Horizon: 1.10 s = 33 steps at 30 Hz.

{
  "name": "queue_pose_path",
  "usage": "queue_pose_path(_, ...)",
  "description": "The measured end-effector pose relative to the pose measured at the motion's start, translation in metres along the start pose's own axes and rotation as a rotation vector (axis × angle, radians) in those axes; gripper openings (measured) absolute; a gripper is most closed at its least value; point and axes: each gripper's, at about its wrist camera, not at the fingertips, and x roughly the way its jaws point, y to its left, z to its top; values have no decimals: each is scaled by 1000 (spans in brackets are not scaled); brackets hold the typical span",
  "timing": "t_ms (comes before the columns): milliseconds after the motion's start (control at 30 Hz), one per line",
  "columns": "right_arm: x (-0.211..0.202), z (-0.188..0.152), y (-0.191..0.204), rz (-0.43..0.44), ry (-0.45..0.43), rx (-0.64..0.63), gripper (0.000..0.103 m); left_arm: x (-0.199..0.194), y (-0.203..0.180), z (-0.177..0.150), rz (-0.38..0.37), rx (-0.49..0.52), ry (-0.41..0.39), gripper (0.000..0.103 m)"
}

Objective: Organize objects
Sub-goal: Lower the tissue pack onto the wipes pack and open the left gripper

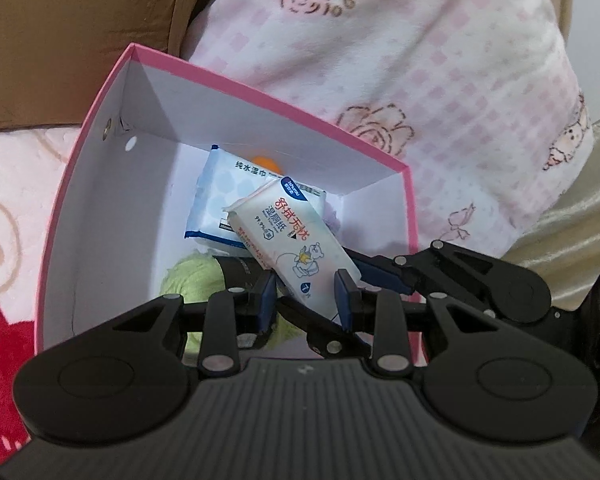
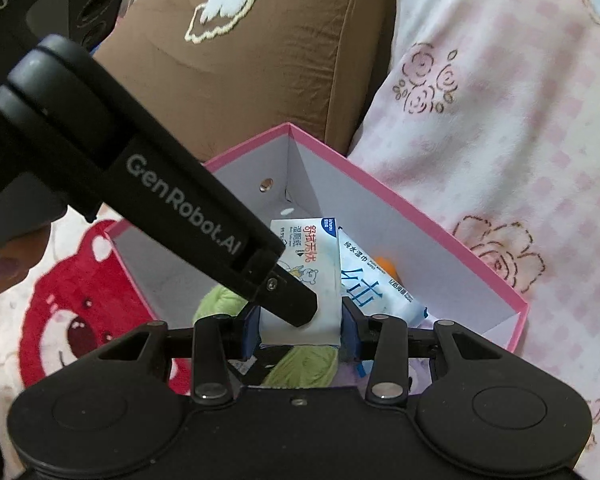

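Underneath everything spreads a pink-and-white blanket [image 1: 440, 92] printed with roses, a brown cushion [image 2: 260, 60] lying against it. On that bedding sits the pink box [image 1: 80, 168], open at the top, white inside. Both tools reach over its near edge: the right gripper [image 2: 300, 330] has its jaws pinching the white wet-wipe pack [image 2: 308, 276] with the bear drawing, and the left gripper [image 1: 306, 294] clamps the same pack. Beneath it lie a blue-edged wipe pack [image 1: 220, 200], something green and fuzzy [image 1: 192, 280], and a bit of orange [image 1: 266, 162].
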Motion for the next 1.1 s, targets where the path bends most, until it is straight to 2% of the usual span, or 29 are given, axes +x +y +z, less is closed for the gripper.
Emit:
queue_pose_path(200, 26, 8, -5, 2, 72, -68, 46, 17, 5, 4, 9, 43, -6, 29)
queue_pose_path(433, 39, 6, -1, -11, 106, -129, 46, 32, 14, 4, -16, 12, 7, 29)
queue_pose_path(600, 47, 1, -6, -24, 139, -123, 46, 40, 25, 2, -54, -49, -8, 29)
queue_pose_path(733, 52, 4, -2, -55, 152, -139, 46, 42, 24, 6, -8, -10, -34, 33)
queue_pose_path(833, 51, -1, 1, -94, 158, -178, 50, 38, 24, 7, 11, 32, -51, 40)
queue_pose_path(1033, 39, -12, -5, -94, 149, -86, 53, 33, 31, 14, 61, 64, -97, 43)
queue_pose_path(1100, 38, -15, -6, -98, 147, -44, 55, 32, 34, 17, 57, 56, -110, 43)
